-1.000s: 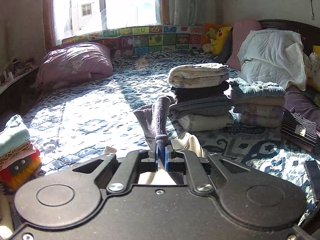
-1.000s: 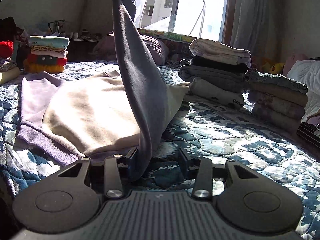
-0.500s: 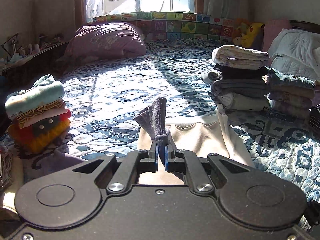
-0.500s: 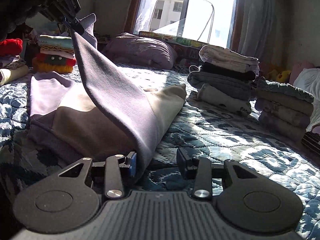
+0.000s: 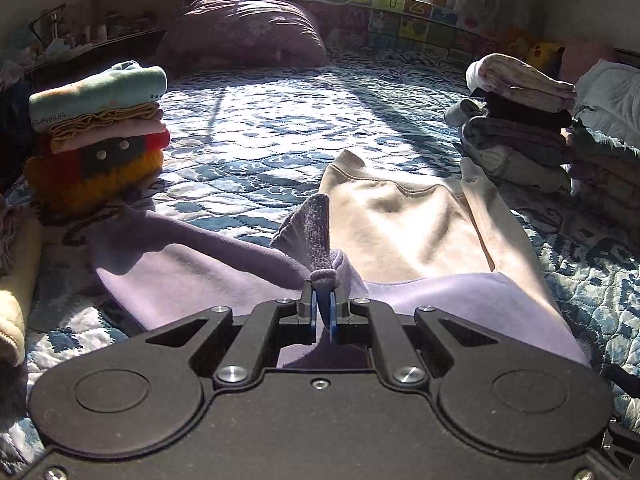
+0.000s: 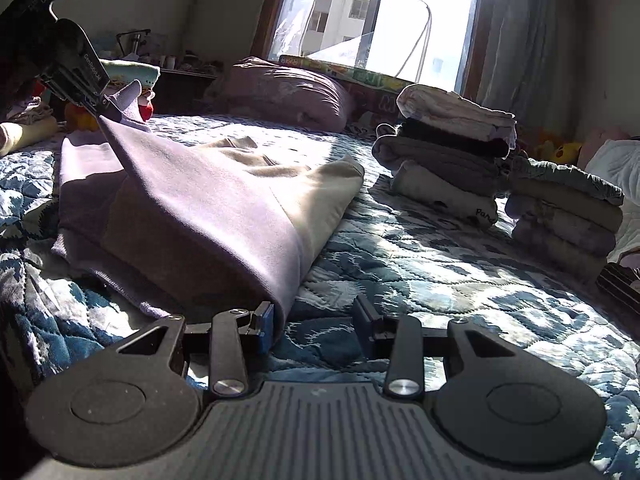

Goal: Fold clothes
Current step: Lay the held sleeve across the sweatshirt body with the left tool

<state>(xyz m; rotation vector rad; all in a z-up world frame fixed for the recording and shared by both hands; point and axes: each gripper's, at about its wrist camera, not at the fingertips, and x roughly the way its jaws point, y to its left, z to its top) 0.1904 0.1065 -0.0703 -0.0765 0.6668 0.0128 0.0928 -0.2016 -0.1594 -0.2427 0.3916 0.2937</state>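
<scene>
From the left wrist view, the left hand-held gripper (image 5: 322, 312) is pinching the ribbed cuff (image 5: 316, 236) of a purple and cream sweatshirt (image 5: 404, 232). Its two fingers are pressed tight together on the cloth. The sweatshirt lies flat on the bed (image 5: 280, 128), in the middle of the near half. One purple sleeve (image 5: 168, 256) spreads out toward the left edge of the bed. A bright stack of folded clothes (image 5: 100, 136) sits by the left edge, and a tall stack of folded clothes (image 5: 520, 120) sits by the right edge.

From the right wrist view, the right hand-held gripper (image 6: 314, 322) is spread wide and holds nothing. Its left finger touches the folded edge of the sweatshirt (image 6: 224, 216) down on the bed (image 6: 440, 264). The left hand-held gripper (image 6: 102, 100) is up high on the far left, and it lifts the sleeve so the cloth slopes like a tent. The tall stack of folded clothes (image 6: 452, 152) sits well apart, toward the right edge.

I think the step is folding the sleeve across the body of the sweatshirt. To do it well, carry the cuff over low and slow, so the cloth lands smooth. Lay the sleeve straight on the cream part, with no bumps. The right hand-held gripper could hold the fold line down so the body does not slide. Let go only when the cuff rests flat.
</scene>
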